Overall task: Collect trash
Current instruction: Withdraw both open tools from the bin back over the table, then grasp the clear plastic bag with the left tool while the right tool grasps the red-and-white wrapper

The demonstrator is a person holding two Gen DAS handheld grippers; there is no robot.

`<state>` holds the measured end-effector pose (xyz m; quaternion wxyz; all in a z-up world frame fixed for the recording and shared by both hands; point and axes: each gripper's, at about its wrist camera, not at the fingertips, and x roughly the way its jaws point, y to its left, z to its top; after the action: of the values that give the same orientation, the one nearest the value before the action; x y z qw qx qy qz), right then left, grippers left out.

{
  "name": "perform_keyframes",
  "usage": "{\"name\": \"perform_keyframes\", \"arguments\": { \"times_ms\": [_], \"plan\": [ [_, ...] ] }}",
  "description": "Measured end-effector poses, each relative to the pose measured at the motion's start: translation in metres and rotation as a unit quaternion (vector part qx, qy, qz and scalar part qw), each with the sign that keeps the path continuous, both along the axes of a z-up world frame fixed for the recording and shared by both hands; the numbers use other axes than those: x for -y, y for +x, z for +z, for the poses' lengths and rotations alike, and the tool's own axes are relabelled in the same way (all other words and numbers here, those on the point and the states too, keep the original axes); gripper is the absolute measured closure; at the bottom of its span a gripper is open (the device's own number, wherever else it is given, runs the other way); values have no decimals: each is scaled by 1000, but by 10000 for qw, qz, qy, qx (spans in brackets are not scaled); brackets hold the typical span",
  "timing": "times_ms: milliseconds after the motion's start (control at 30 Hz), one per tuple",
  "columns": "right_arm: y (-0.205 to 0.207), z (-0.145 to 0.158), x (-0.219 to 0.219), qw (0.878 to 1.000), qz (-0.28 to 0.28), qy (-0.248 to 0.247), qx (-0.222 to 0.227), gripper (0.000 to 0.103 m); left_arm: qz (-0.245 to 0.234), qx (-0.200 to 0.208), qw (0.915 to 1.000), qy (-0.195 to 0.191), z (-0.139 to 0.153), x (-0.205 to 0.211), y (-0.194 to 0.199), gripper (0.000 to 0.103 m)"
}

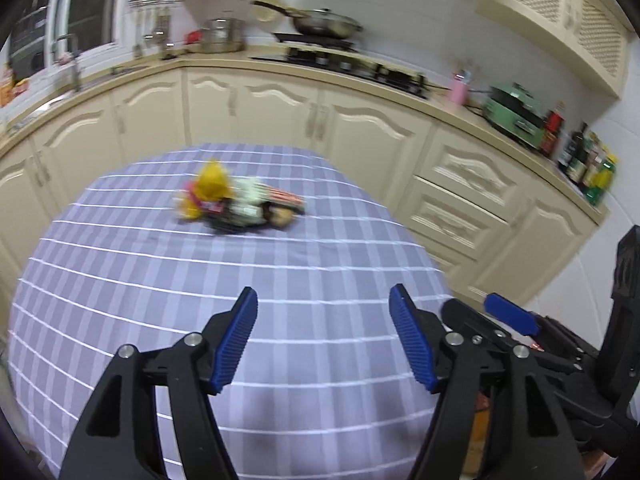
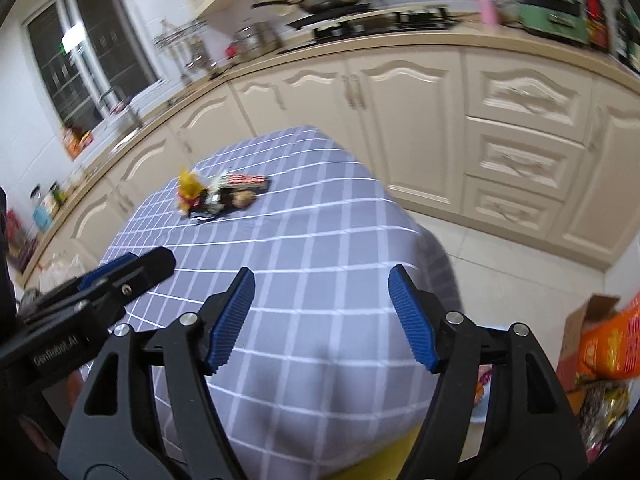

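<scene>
A small heap of trash (image 1: 236, 200) lies on the far part of a table with a purple checked cloth (image 1: 160, 300): a yellow crumpled wrapper, a pale wrapper, a red striped packet and a brown lump. The heap also shows in the right wrist view (image 2: 220, 196). My left gripper (image 1: 323, 304) is open and empty above the near half of the table, well short of the heap. My right gripper (image 2: 322, 284) is open and empty, beside the left one near the table's near right edge. Both views are blurred.
Cream kitchen cabinets (image 1: 280, 112) run behind and to the right of the table, with a stove and pan (image 1: 320, 28), a green appliance (image 1: 516, 116) and bottles on the counter. An orange cardboard box (image 2: 604, 348) of packets stands on the floor at right.
</scene>
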<state>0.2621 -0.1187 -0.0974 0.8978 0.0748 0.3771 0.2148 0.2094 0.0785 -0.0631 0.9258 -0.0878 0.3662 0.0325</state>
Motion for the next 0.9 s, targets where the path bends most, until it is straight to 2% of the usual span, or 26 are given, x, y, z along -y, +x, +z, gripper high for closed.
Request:
{"name": "perform_keyframes", "arguments": {
  "times_ms": [200,500,733,900],
  "plan": [
    [30,0,-53,9984,466,-307,2,34,449,-118,9989,111,-4,-53,12,34],
    [85,-8,-111,9930,889,-774,4,34,748,-448,9962,77,-21,-118,49,32],
    [129,-20,-145,9839,1587,-816,-136,34,626,-699,9955,165,-36,-155,89,30],
    [159,-29,-160,9730,2036,-1059,-245,34,60,-904,9959,90,-50,-173,119,28]
  ]
}}
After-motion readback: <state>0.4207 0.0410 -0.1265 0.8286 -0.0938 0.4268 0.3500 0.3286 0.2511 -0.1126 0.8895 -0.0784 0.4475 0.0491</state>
